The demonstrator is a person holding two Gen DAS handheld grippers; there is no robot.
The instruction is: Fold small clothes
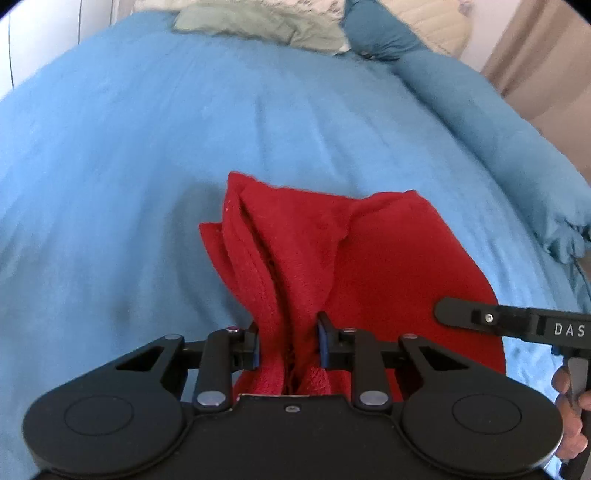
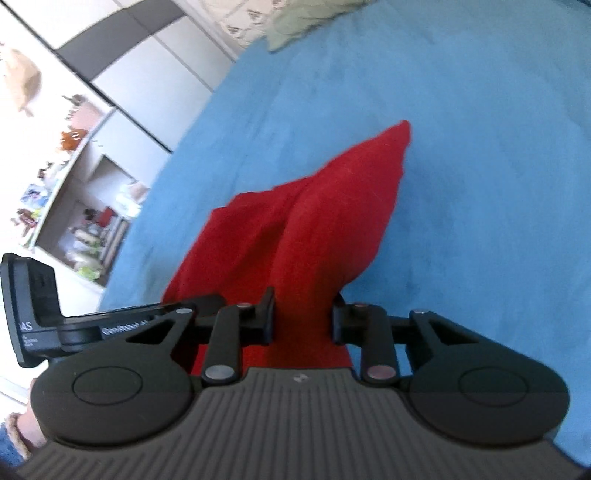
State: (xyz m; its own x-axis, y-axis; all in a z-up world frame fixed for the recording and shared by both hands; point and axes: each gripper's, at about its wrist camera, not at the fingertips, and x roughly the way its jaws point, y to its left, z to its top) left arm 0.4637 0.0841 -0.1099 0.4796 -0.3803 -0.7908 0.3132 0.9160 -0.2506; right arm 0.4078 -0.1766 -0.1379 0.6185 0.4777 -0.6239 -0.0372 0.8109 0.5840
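Observation:
A small red fleece garment (image 1: 325, 251) hangs bunched above the blue blanket (image 1: 147, 166) on the bed. My left gripper (image 1: 288, 341) is shut on a gathered, hemmed edge of it, which fills the gap between the fingers. My right gripper (image 2: 303, 317) is shut on another part of the same red garment (image 2: 314, 221), which drapes away toward the blanket (image 2: 461, 147). The right gripper's body shows at the right edge of the left wrist view (image 1: 517, 321). The left gripper's body shows at the left of the right wrist view (image 2: 55, 325). The two grippers are close side by side.
Grey-green clothes (image 1: 258, 26) and a teal pillow (image 1: 380, 29) lie at the far end of the bed. A rolled teal blanket edge (image 1: 498, 147) runs along the right side. A white shelf unit with small items (image 2: 74, 206) stands left of the bed.

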